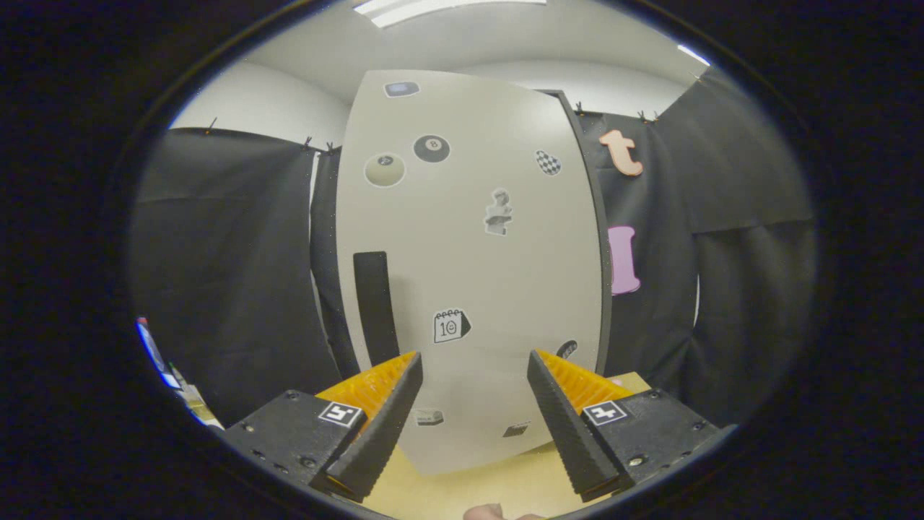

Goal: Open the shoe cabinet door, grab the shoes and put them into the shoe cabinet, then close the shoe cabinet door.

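Shoe cabinet door (469,274) is shut.
Hand-held gripper (474,404) is spread, holding nothing; this fits before opening or after closing.

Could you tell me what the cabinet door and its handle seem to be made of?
The cabinet door looks like smooth, matte, off-white laminated board, flat with stickers stuck on it. Its handle is a dark matte strip, perhaps plastic or painted metal. The open gripper is held ahead of it.
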Demonstrator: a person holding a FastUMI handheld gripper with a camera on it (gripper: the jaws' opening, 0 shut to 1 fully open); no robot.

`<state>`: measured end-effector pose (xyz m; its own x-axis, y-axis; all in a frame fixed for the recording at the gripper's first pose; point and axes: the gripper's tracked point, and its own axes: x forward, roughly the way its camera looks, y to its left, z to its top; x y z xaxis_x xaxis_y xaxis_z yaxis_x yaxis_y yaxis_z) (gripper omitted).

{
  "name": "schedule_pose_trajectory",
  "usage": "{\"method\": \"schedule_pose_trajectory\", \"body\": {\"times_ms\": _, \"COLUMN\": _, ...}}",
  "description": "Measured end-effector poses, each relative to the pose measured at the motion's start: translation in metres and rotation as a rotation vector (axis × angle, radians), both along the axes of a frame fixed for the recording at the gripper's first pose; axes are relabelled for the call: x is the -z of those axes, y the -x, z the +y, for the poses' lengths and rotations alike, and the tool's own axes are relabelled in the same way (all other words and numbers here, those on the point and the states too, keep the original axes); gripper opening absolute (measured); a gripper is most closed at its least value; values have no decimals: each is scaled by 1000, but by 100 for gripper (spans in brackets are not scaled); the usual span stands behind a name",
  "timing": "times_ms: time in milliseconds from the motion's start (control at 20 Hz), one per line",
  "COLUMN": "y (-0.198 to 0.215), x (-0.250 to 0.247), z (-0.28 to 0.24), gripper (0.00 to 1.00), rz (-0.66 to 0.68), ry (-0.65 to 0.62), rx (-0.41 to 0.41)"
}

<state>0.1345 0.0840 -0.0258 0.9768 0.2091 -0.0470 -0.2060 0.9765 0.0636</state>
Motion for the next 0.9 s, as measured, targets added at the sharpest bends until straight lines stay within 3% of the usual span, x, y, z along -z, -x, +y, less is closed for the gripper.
{"method": "schedule_pose_trajectory", "body": {"times_ms": 450, "y": 86, "x": -11, "z": -23, "gripper": 96, "rz": -197, "ry": 28, "rx": 71}}
{"method": "schedule_pose_trajectory", "body": {"times_ms": 750, "y": 117, "x": 1, "z": -70, "gripper": 97, "rz": -167, "ry": 10, "rx": 205}}
{"method": "schedule_pose_trajectory", "body": {"times_ms": 900, "y": 129, "x": 14, "z": -75, "gripper": 97, "rz": -102, "ry": 8, "rx": 233}}
